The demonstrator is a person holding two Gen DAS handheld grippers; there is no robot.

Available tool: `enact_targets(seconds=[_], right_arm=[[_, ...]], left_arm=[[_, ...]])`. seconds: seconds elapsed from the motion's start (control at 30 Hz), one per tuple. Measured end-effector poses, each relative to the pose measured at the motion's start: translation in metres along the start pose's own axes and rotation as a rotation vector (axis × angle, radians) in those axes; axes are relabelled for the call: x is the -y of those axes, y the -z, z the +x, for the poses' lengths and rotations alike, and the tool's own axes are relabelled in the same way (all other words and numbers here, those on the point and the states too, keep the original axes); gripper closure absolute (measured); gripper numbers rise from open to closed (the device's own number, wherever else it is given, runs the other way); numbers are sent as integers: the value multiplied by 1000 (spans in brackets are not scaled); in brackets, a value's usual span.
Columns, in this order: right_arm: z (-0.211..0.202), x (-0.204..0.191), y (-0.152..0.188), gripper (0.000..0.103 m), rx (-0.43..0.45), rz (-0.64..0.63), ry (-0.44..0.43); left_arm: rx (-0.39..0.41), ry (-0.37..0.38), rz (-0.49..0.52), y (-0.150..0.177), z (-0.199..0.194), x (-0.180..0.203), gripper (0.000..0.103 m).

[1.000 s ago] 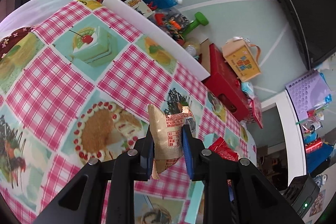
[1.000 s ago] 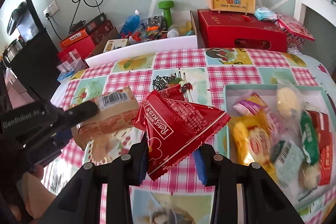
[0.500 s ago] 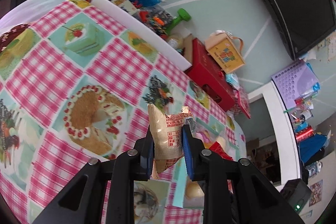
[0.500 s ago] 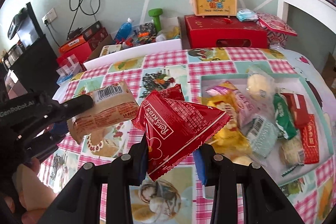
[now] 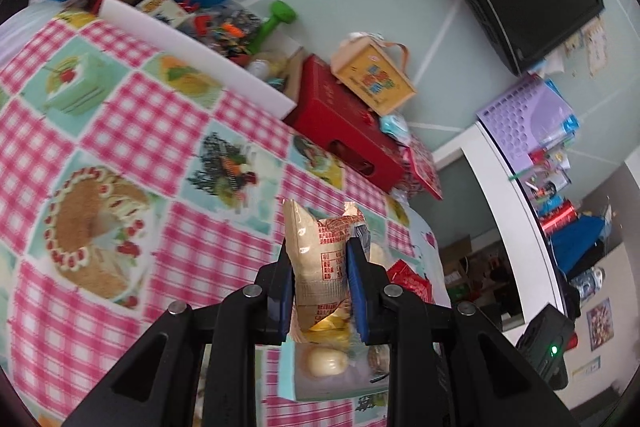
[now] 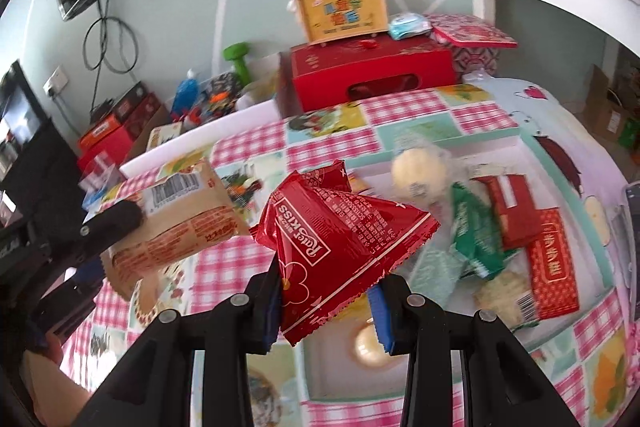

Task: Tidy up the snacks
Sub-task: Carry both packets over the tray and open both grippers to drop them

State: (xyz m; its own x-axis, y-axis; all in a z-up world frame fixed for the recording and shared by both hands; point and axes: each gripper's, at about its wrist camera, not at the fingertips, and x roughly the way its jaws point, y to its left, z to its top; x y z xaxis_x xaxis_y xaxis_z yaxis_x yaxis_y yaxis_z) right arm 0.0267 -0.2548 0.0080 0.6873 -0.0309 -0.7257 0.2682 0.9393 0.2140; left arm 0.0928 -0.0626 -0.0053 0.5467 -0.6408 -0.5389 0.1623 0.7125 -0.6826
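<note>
Two-handed carry toward the snack tray. The left gripper [image 5: 318, 281] has its jaws clamped on a tan snack packet [image 5: 316, 259], gripped across its narrow middle so that the packet stands upright between the jaws, clear of the desk [image 5: 120, 131]. The right gripper [image 6: 328, 301] has its jaws closed on the lower corner of a red snack pouch [image 6: 340, 231]; the pouch fans out above the jaws and hangs free in the air, which keeps its printed face unfolded.

The landmark is the pale tray [image 6: 452, 141] lying on the checked cloth of the desk. In the right wrist view the red snack pouch hangs over the tray's near left part, and the tan snack packet, seen again with the left gripper, is to the left of the tray, above bare cloth. The tray already holds a round yellow bun [image 6: 418, 171], a green packet [image 6: 476, 231] and red bars [image 6: 552, 267], lying loosely and overlapping.

Judged from this layout, both packets are being brought for release into the tray; free space appears at its near left corner. Behind the tray, a red box [image 6: 372, 75] stands beyond the desk edge.
</note>
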Motion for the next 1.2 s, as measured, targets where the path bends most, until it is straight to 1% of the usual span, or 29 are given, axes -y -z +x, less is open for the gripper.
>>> enact_targets(seconds=[0.23, 0.37, 0.5, 0.63, 0.8, 1.2], right_arm=[[0, 38, -16, 64, 43, 70, 52], [-1, 59, -22, 64, 63, 110, 78], [2, 75, -26, 64, 67, 151, 97], [8, 81, -30, 64, 75, 148, 115], [15, 91, -30, 64, 61, 153, 146], [35, 97, -24, 63, 1, 159, 134]], left_arm=[[-21, 35, 74, 4, 20, 30, 78], [-40, 35, 117, 8, 33, 45, 78], [-65, 39, 125, 12, 49, 53, 78], [-87, 31, 134, 17, 67, 59, 78], [-119, 21, 142, 24, 86, 64, 78], [-164, -41, 174, 37, 109, 62, 78]])
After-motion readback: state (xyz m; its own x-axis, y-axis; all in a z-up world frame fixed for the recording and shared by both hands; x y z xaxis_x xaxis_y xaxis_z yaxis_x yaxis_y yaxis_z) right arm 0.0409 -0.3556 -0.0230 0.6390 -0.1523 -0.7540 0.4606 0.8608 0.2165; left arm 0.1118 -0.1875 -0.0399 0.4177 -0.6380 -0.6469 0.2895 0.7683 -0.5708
